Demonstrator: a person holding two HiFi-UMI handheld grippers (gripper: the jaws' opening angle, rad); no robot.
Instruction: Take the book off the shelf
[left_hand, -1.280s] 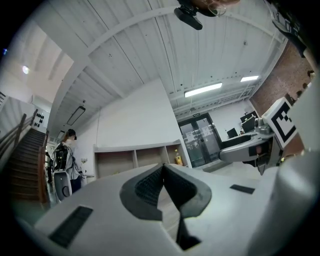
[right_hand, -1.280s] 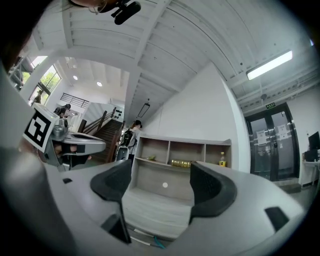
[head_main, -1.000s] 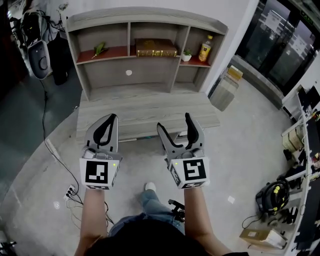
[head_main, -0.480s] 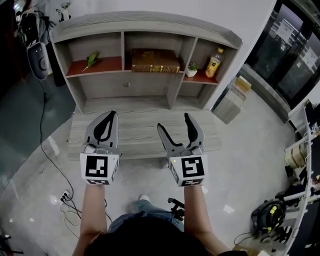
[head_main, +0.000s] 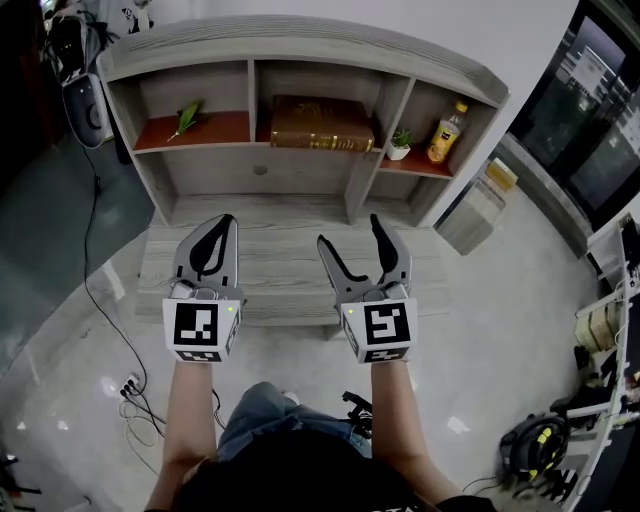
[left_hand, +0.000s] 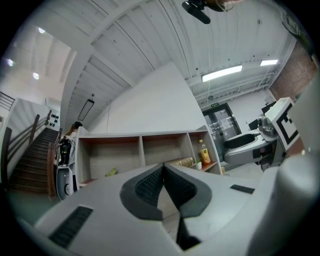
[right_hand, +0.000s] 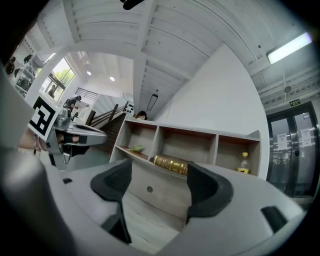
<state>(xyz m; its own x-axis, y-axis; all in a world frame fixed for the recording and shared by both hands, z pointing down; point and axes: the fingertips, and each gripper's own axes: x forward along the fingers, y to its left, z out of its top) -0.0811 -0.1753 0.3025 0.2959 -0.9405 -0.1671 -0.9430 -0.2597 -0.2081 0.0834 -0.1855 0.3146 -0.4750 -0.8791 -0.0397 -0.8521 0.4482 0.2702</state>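
A thick brown book (head_main: 321, 123) with gilt page edges lies flat in the middle compartment of a grey wooden shelf unit (head_main: 300, 45); the right gripper view shows the book (right_hand: 170, 164) too. My left gripper (head_main: 217, 228) hovers over the unit's low front ledge, jaws shut with nothing between them. My right gripper (head_main: 352, 238) hovers beside it, jaws open and empty. Both are well short of the book.
A green leafy sprig (head_main: 187, 116) lies in the left compartment. A small potted plant (head_main: 400, 143) and a yellow drink bottle (head_main: 446, 132) stand in the right one. The low ledge (head_main: 280, 262) is below the grippers. Cables (head_main: 135, 385) trail on the floor at left.
The shelf unit has drawn closer and larger in the head view. Both grippers keep the same pose, left shut and right open.
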